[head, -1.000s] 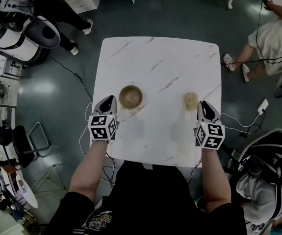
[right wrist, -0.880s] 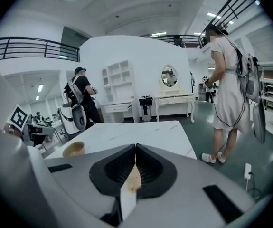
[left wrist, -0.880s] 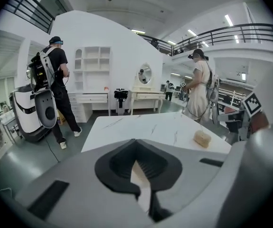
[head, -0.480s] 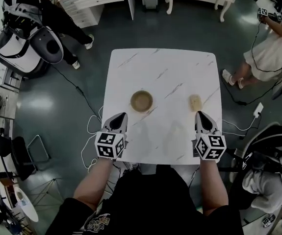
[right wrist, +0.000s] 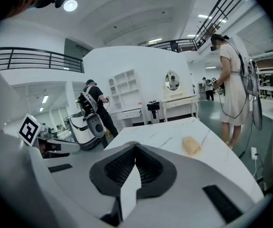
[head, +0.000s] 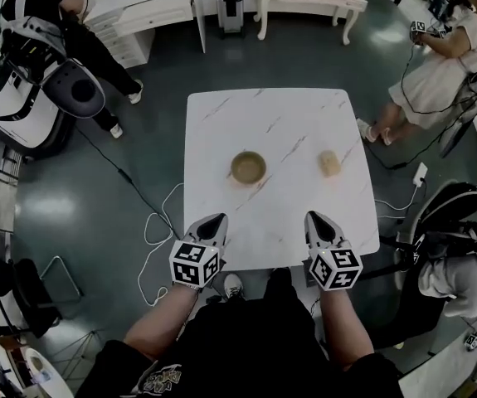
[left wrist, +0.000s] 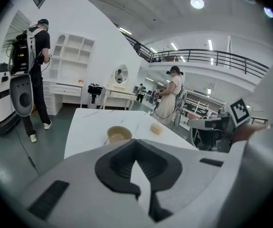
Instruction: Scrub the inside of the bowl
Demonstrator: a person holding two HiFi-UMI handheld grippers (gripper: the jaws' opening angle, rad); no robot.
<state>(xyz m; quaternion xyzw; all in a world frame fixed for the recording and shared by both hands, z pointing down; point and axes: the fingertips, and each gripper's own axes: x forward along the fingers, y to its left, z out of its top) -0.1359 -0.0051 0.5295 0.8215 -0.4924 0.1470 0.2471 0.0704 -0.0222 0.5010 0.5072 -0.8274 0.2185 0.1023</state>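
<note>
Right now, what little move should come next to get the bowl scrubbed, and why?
Probably the right gripper should open its jaws and reach forward to the sponge. It and the left gripper hang at the near edge of the table, jaws shut on nothing. The sponge lies untouched ahead of it, and the bowl stands apart, to the sponge's left.

The person wears a black shirt [head: 255, 342] with short sleeves and a pale print [head: 165, 378] low on the front. The left claw [head: 216, 219] and right claw [head: 313, 217] have smooth white shells, black ribbed pads [left wrist: 117, 164], and a cube [head: 195, 262] of black-and-white square markers at the rear.
</note>
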